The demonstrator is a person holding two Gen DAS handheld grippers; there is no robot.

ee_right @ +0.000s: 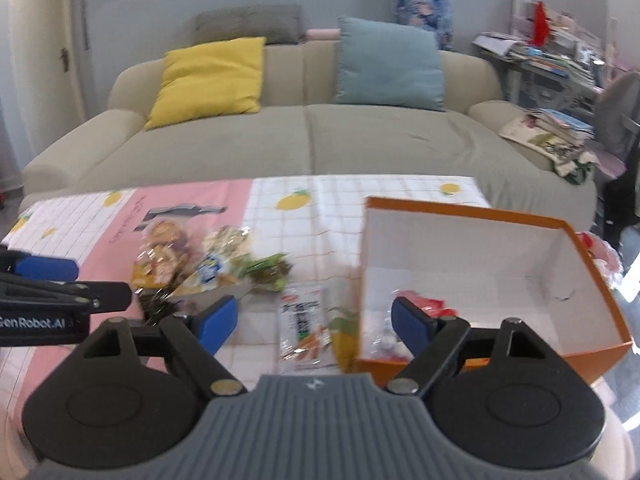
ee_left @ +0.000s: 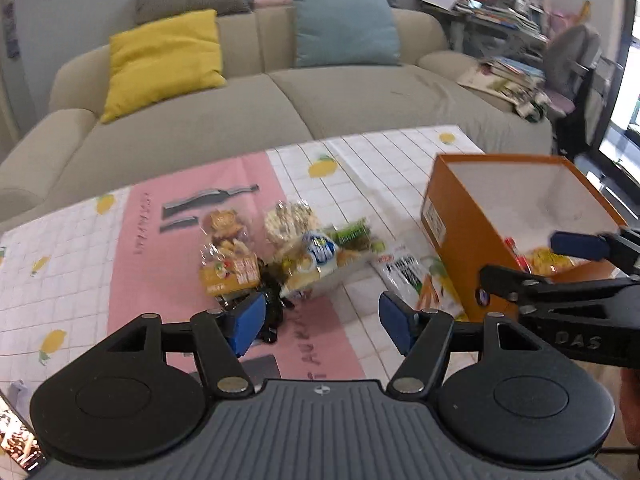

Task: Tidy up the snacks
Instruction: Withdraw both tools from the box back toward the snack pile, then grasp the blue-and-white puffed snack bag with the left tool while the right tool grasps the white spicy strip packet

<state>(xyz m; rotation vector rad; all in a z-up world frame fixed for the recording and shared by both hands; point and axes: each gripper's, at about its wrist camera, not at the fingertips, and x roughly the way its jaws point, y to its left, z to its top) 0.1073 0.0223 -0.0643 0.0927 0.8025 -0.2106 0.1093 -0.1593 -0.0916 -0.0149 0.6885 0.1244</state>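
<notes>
A pile of snack packets (ee_left: 288,252) lies on the pink and white tablecloth (ee_left: 120,264); it also shows in the right wrist view (ee_right: 208,264). An open orange box (ee_left: 460,224) stands to the right, with a few packets inside (ee_right: 404,320). A flat packet with black print (ee_right: 302,320) lies beside the box. My left gripper (ee_left: 322,318) is open and empty, just in front of the pile. My right gripper (ee_right: 314,318) is open and empty, above the flat packet and the box's left wall (ee_right: 360,280).
A beige sofa (ee_right: 304,136) with a yellow cushion (ee_right: 212,80) and a blue cushion (ee_right: 388,64) stands behind the table. Stacked books and papers (ee_right: 548,56) fill the right side. A phone (ee_left: 18,436) lies at the table's near left corner.
</notes>
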